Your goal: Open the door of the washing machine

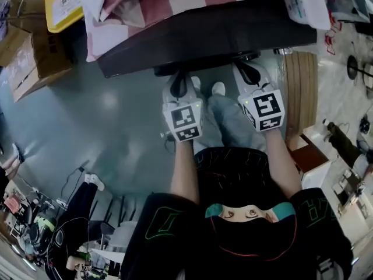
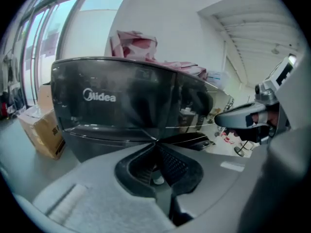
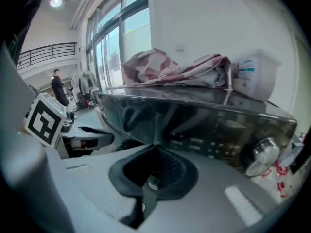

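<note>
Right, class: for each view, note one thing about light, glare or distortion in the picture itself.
Head view: a soft glare patch on the floor, and edges bent by the wide lens. Left gripper view: dark rounded corners, with the glossy washing machine front mirroring the room. Right gripper view: a ceiling lamp flares brightly.

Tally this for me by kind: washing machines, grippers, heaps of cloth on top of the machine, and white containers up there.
Washing machine: 1
Grippers: 2, left gripper and right gripper
Pink-striped cloth heap: 1
White plastic container: 1
Total: 5
</note>
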Motion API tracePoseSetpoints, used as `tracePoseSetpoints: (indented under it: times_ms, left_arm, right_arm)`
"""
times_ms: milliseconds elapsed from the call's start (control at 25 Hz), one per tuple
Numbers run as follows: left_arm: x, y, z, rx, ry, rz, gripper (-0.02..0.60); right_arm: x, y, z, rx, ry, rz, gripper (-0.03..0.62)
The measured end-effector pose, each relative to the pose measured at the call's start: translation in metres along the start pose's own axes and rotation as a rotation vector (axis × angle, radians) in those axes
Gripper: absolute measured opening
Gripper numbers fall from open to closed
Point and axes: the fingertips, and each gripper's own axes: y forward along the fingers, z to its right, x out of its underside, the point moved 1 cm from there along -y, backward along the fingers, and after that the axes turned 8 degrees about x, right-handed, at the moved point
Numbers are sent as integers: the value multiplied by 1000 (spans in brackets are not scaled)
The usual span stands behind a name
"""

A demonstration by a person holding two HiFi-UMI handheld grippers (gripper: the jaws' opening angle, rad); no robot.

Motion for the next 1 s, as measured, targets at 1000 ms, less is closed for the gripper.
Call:
tracePoseSetpoints:
  times_ms: [1000]
  left_arm:
    - [112,19,-87,16,372,-391,95]
  right_arm:
    - [38,39,-70,-241,-773,-189,149]
